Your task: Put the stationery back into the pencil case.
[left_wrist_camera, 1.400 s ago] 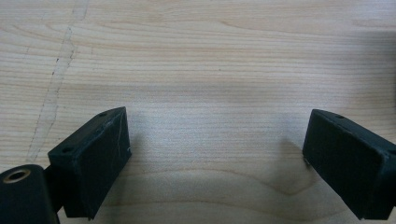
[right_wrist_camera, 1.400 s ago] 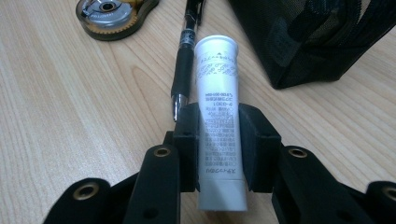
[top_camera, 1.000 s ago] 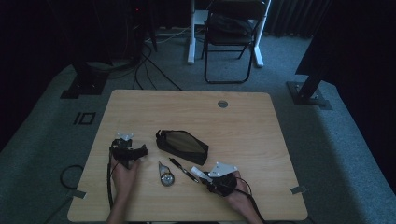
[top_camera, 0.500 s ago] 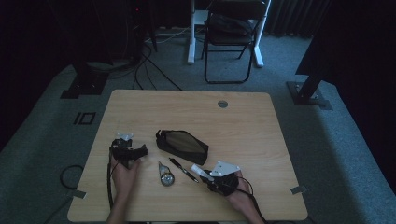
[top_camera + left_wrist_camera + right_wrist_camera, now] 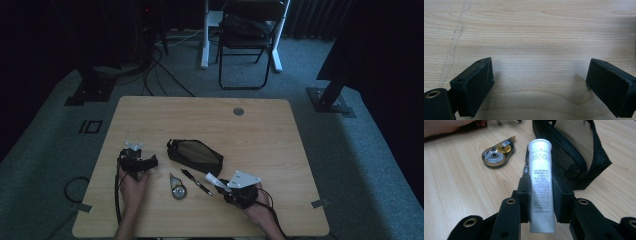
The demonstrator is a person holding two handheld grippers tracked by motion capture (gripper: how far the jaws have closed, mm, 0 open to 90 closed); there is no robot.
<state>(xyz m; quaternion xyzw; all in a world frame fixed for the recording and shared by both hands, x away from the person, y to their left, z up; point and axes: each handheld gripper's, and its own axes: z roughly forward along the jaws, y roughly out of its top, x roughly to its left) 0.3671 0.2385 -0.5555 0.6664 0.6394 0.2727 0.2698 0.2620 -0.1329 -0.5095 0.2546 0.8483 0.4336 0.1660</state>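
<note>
The right gripper (image 5: 541, 202) was clamped around a white cylindrical plastic tube with printed text (image 5: 541, 180), holding it just above the pale wooden surface (image 5: 260, 130), nose toward the black mesh pouch (image 5: 195, 155), probably so it could slide in. A slim black pen (image 5: 196, 182) and a clear correction-tape dispenser (image 5: 497, 152) lay near it. The left gripper (image 5: 539, 82) rested at the near left, jaws spread and empty, seemingly waiting.

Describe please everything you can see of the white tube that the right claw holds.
The white tube is a slim plastic cylinder with a flat round end and small grey print running along its side. It lies lengthwise between the two black jaws of the right claw, which press on both its sides, its round end pointing at the black mesh pouch. A black pen shows just beside it on the wooden table.
</note>
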